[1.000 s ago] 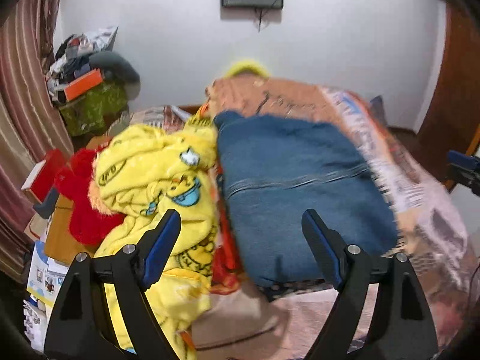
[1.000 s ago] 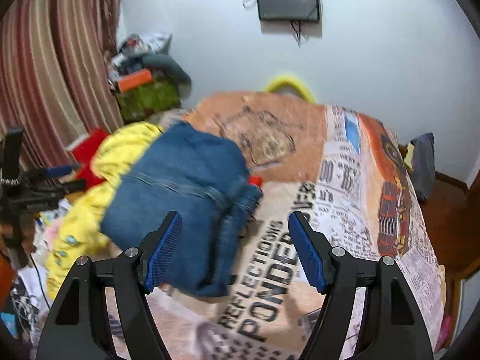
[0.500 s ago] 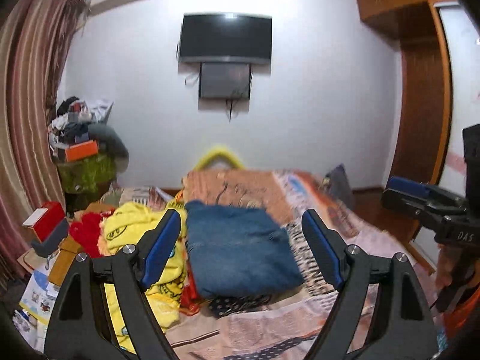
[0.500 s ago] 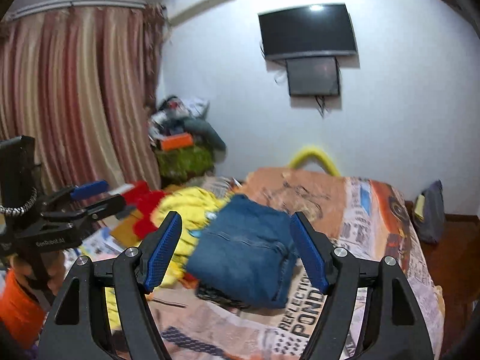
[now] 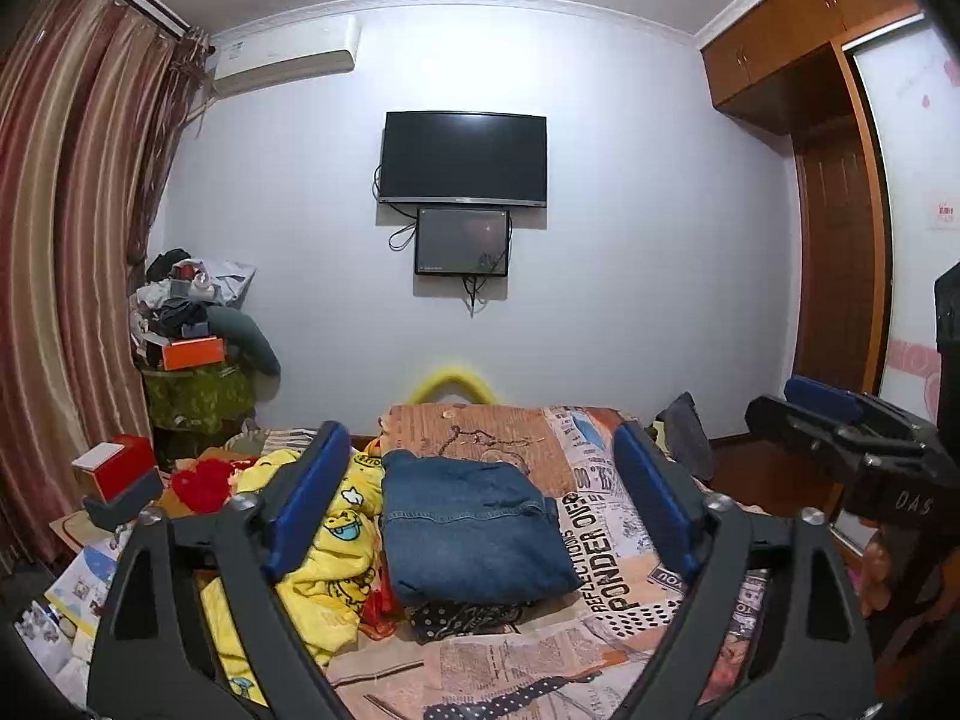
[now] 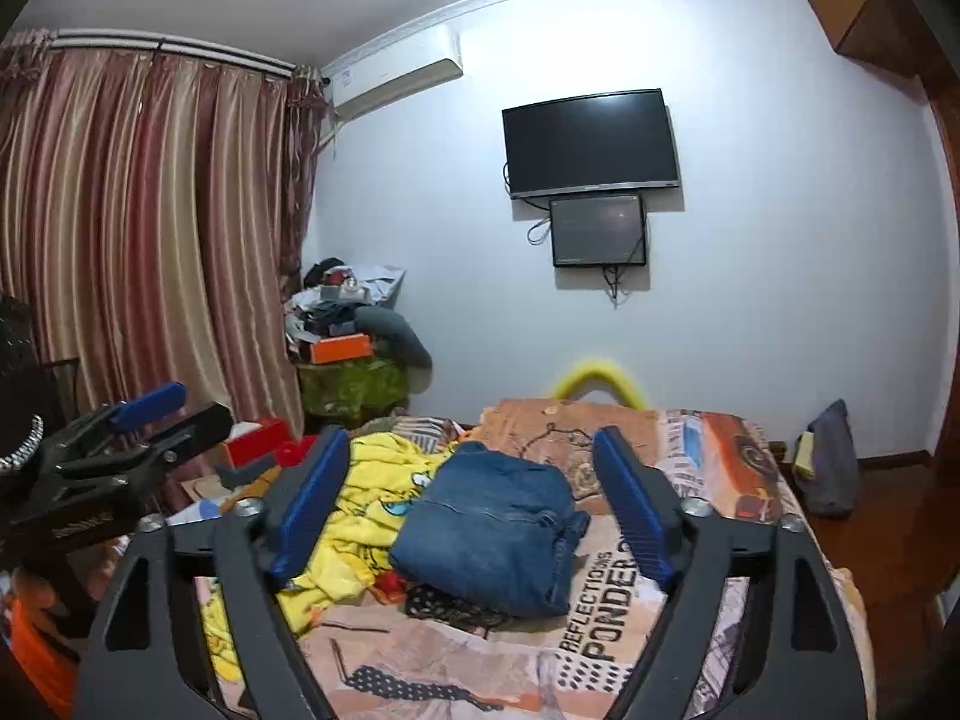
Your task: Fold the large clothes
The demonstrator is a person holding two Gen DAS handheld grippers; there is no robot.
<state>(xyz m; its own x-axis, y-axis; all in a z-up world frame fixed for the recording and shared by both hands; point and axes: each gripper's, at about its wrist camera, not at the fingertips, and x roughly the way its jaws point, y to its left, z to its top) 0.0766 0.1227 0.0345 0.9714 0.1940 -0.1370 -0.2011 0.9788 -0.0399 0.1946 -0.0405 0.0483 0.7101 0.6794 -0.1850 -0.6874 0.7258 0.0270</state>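
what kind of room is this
Most likely a home bedroom: a bed with a printed cover and folded jeans on it, a wall TV, and curtains.

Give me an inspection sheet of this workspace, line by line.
Surface: bed under a newspaper-print cover.
Job's things: folded blue jeans on a dark dotted garment; yellow cartoon blanket rumpled beside it.
Clutter: red plush, red box, heaped stand with an orange box.
Grippers: left gripper and right gripper both open, holding nothing, above the bed.
Cables: wires dangling under the television and small screen.
Surroundings: curtains, air conditioner, wooden wardrobe.
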